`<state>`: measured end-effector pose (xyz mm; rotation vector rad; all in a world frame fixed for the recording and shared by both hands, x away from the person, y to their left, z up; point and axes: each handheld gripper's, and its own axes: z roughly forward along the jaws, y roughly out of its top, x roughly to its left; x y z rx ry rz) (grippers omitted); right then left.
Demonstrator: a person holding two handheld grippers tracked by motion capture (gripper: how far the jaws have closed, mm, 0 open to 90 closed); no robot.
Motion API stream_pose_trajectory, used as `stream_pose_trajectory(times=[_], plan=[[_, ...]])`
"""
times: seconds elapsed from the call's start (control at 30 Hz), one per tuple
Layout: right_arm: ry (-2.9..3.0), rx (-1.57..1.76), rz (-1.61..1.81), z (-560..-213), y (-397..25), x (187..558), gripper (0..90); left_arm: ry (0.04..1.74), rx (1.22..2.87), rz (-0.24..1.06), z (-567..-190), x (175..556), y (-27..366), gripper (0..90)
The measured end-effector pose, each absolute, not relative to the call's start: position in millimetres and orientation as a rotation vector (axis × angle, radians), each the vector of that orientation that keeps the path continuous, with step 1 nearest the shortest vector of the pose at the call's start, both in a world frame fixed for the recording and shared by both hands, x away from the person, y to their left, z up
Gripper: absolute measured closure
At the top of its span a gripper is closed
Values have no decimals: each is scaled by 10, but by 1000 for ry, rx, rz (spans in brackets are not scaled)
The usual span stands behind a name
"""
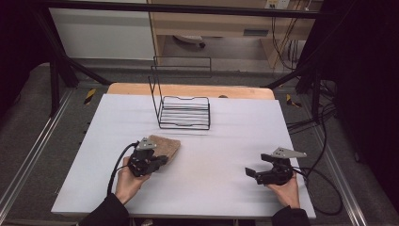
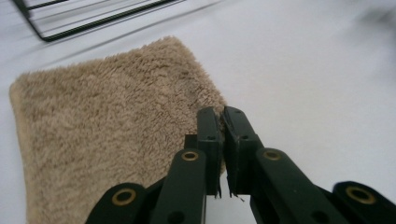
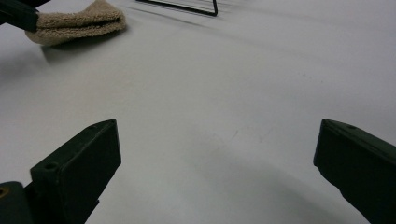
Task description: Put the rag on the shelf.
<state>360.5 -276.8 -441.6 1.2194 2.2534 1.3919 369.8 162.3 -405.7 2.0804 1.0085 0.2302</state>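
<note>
Left gripper view: left hand-held gripper (image 2: 223, 122) pinches fluffy tan towel (image 2: 107, 135) edge; right hand-held gripper (image 3: 217, 154) spread wide.

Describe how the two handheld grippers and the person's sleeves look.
Both the left gripper and the right gripper are black, each with two flat, blocky jaws on linked arms with brass-coloured pivot pins. Each carries a grey three-cornered plate on top and trails a black cable. The sleeves are dark, ending at the wrists.

Towels: one tan towel (image 1: 163, 147)
Racks: one black wire rack (image 1: 183, 112)
Tools: two, left tool (image 1: 162, 160) and right tool (image 1: 251, 173)
</note>
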Motion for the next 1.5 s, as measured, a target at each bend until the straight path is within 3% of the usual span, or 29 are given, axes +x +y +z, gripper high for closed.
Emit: stream_pose_trajectory(times=[0.27,0.47,0.77,0.97,1.27,1.5], plan=[[2253,1217,1399,-4414,-2768,3602,18,988,2122,185,-4166,3693,1312,852],[2256,1220,1401,-4414,-2761,3600,18,989,2121,141,-4263,3744,1309,820],[2257,1207,1396,-4404,-2702,3596,18,1021,2051,245,-4040,3737,1738,489],[2259,1217,1391,-4388,-2618,3595,19,1130,2072,289,-4152,3704,2154,390],[2269,1204,1387,-4343,-2393,3603,31,1165,2086,214,-4352,3676,2272,411],[2287,1187,1382,-4270,-2016,3622,61,1169,2102,202,-4394,3683,2167,553]])
